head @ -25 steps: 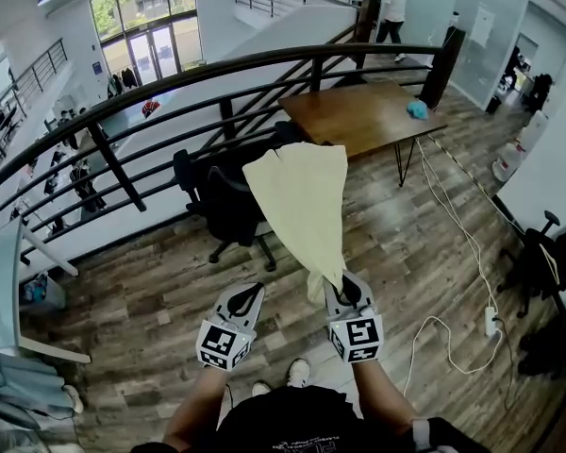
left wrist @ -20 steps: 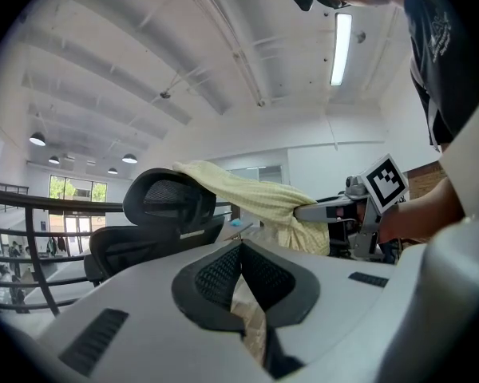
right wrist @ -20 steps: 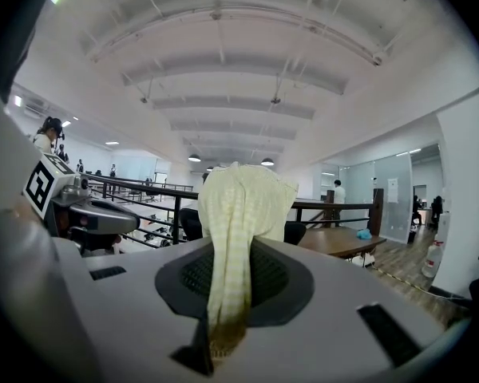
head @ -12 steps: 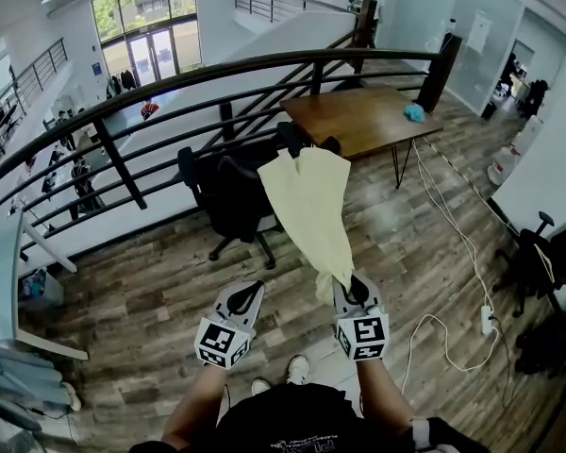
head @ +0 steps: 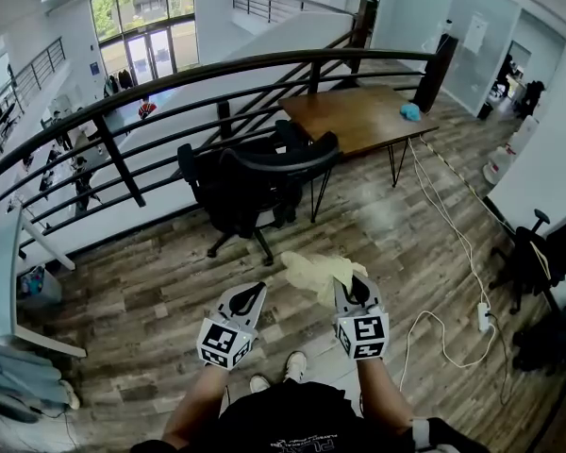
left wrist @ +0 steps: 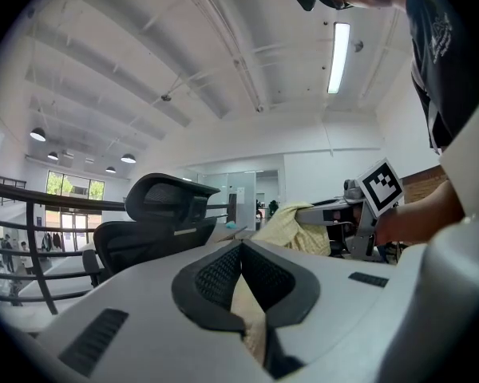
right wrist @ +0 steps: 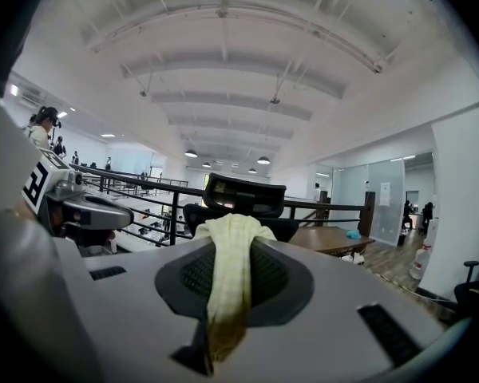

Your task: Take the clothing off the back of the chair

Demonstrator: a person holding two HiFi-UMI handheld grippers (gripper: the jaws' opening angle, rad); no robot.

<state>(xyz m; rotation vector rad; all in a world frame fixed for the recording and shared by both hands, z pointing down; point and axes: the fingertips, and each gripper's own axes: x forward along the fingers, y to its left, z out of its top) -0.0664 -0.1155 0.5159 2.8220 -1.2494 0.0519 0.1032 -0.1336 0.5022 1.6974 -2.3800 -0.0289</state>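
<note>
head view: left gripper [head: 248, 296], white with black pads and a square-marker cube, jaw tips pressed together, nothing in them. right gripper [head: 352, 293], same build, jaws pinching a pale yellow cloth garment [head: 314, 273]; the garment is bunched just ahead of the jaws, over the wood-plank floor [head: 170, 281], well apart from the black mesh-backed office chair [head: 250, 182]. the chair back is bare. the chair stands beside a brown wooden table [head: 358, 116] and before a dark metal railing [head: 123, 163].

left gripper view: jaws meet at the tips. the garment [left wrist: 291, 234] is draped over the right gripper at right; chair [left wrist: 164, 214] at left.

right gripper view: jaws clamped on a strip of the garment [right wrist: 227, 278], which folds over the tips. chair [right wrist: 243, 198] beyond, table [right wrist: 331, 238] to its right.
</note>
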